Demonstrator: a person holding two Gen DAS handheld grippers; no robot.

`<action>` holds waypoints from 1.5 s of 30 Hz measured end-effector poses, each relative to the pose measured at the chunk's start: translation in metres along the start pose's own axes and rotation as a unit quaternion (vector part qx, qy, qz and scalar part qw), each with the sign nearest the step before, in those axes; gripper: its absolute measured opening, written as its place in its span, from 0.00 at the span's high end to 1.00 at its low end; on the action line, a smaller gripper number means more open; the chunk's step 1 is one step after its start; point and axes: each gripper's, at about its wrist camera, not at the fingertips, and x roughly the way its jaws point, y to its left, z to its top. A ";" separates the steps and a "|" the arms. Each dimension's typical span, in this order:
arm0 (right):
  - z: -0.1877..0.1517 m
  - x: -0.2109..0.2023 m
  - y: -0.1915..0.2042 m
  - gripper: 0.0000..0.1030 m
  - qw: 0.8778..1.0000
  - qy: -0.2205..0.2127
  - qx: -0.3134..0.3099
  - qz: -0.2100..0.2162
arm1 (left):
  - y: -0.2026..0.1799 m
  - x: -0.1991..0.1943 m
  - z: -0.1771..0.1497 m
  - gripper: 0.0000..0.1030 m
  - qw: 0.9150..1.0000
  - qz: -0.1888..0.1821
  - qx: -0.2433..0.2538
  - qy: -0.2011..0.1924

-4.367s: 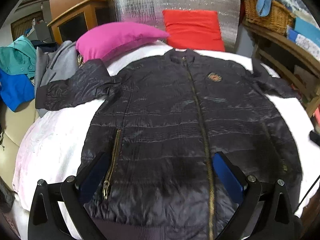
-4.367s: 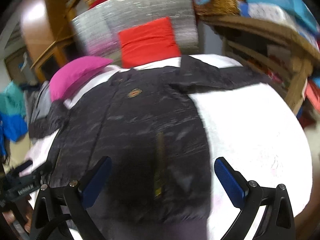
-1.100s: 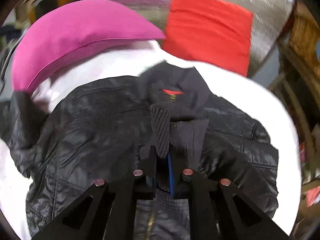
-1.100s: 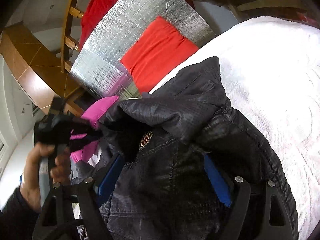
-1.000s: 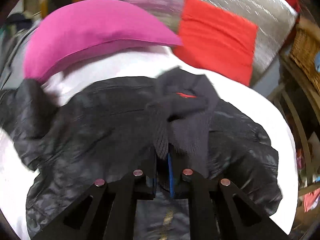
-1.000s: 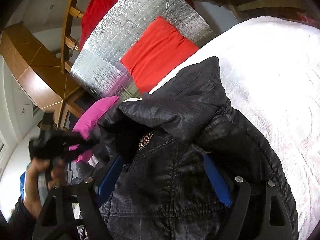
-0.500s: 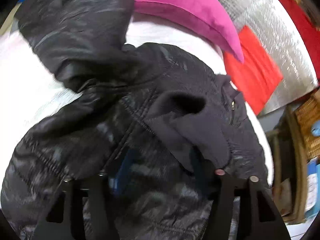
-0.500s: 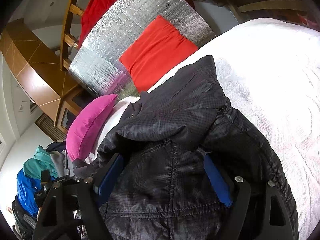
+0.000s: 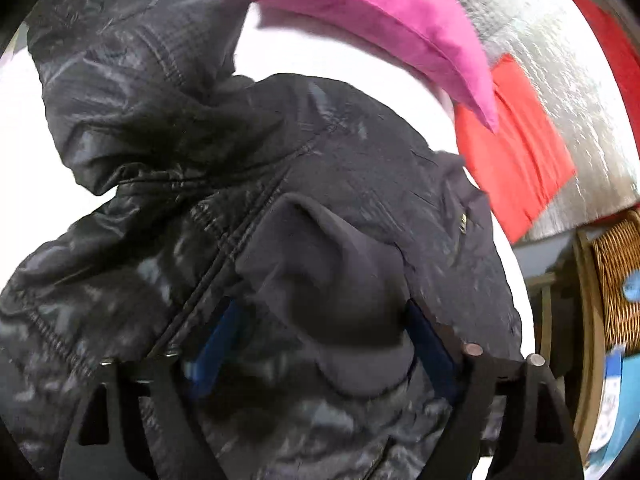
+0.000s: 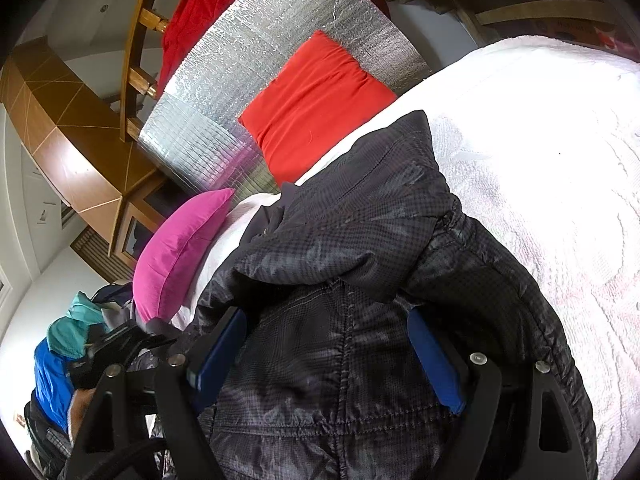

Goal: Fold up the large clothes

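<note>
A black quilted jacket point(image 9: 328, 168) lies bunched on a white bed cover point(image 9: 304, 60), with a sleeve folded over its body and a dark knit cuff point(image 9: 340, 292) on top. My left gripper point(image 9: 320, 344) is open; its blue pads straddle the cuff, close above the jacket. In the right wrist view the jacket point(image 10: 352, 264) fills the lower middle, one sleeve folded across it. My right gripper point(image 10: 332, 356) is open, its pads spread over the jacket's quilted body. The left gripper point(image 10: 120, 344) shows at the lower left there.
A pink pillow point(image 9: 380, 12) and a red cushion point(image 9: 516, 148) lie at the head of the bed against a silver foil panel point(image 10: 256, 60). A wicker basket point(image 9: 612, 284) stands on wooden shelves at the right. Clothes point(image 10: 60, 344) are piled left of the bed.
My left gripper has let go of the knit cuff, opened, and swung left and lower over the jacket. The right gripper has stayed open and still over the folded sleeve.
</note>
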 end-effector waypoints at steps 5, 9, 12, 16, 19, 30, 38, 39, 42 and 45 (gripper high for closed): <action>0.000 0.001 0.000 0.17 1.000 0.000 0.000 0.000 | -0.032 -0.032 0.016 0.87 0.994 -0.016 0.093 -0.060; 0.000 0.001 0.000 0.17 1.000 0.000 0.001 0.001 | -0.055 -0.053 0.019 0.86 0.974 -0.013 0.188 -0.125; 0.000 0.001 0.001 0.17 1.000 0.000 0.003 0.003 | -0.033 -0.007 0.029 0.86 0.984 0.046 0.162 -0.065; 0.005 -0.001 -0.001 0.17 0.999 0.018 0.030 0.010 | -0.018 0.027 0.026 0.86 0.977 0.091 0.186 -0.051; 0.015 0.000 -0.008 0.17 0.994 0.031 0.099 0.040 | -0.026 0.028 0.024 0.85 0.974 0.088 0.198 -0.059; 0.053 0.028 -0.025 0.90 0.961 0.072 0.267 0.031 | -0.031 -0.005 0.026 0.85 0.975 0.044 0.207 -0.073; 0.034 0.034 -0.034 0.77 0.978 0.107 0.175 -0.030 | -0.018 0.019 0.010 0.82 0.963 0.085 0.250 -0.063; 0.036 0.030 -0.030 0.70 0.979 0.112 0.167 -0.026 | -0.018 0.018 0.008 0.81 0.960 0.087 0.259 -0.069; 0.048 0.008 -0.013 0.34 0.985 0.124 0.114 -0.028 | -0.020 0.015 0.005 0.80 0.956 0.086 0.273 -0.070; 0.059 -0.015 0.003 0.32 0.990 0.119 0.071 -0.026 | -0.011 0.014 0.006 0.78 0.960 0.065 0.262 -0.074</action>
